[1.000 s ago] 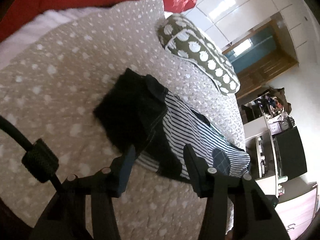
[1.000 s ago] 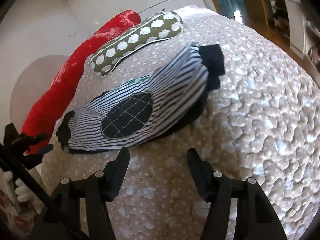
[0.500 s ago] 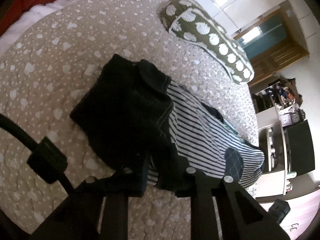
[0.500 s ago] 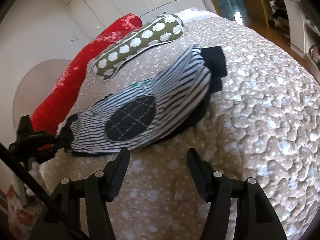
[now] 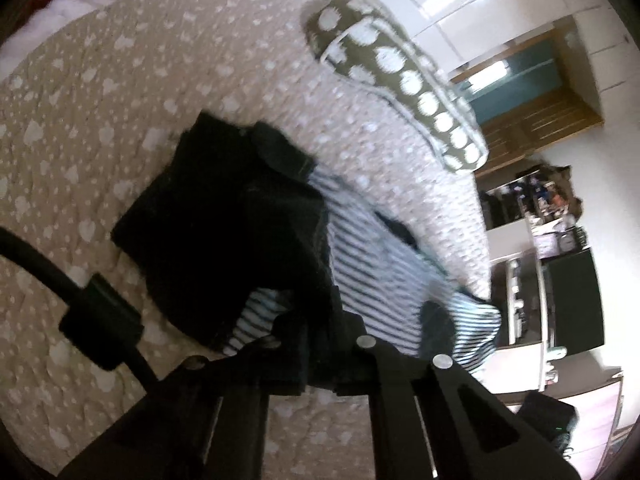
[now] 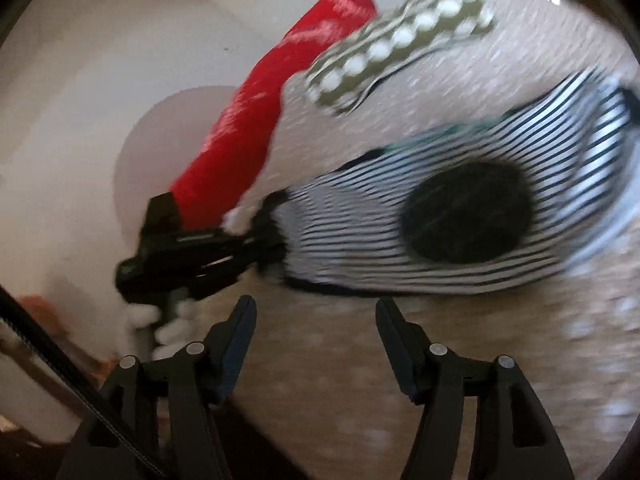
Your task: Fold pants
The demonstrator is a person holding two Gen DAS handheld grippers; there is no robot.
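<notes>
The pants (image 5: pixel 384 272) are black-and-white striped with dark cuffs and a dark oval knee patch (image 6: pixel 466 212), lying on a beige spotted bedspread (image 5: pixel 120 80). A black folded part (image 5: pixel 224 220) lies over their near end in the left wrist view. My left gripper (image 5: pixel 316 352) is shut on the dark edge of the pants, lifting it slightly. In the right wrist view the left gripper (image 6: pixel 276 248) pinches the cuff end of the striped pants (image 6: pixel 360 248). My right gripper (image 6: pixel 316 320) is open and empty, just in front of the pants above the bedspread (image 6: pixel 480 340).
An olive pillow with white dots (image 5: pixel 400 80) and a red bolster (image 6: pixel 272 92) lie at the back of the bed. Shelves and a dark appliance (image 5: pixel 568 300) stand beyond the bed's far edge. The right wrist view is motion-blurred.
My left gripper moved in and shut on the dark edge of the pants, then lifted it. My right gripper stayed open and swung left toward the cuff end.
</notes>
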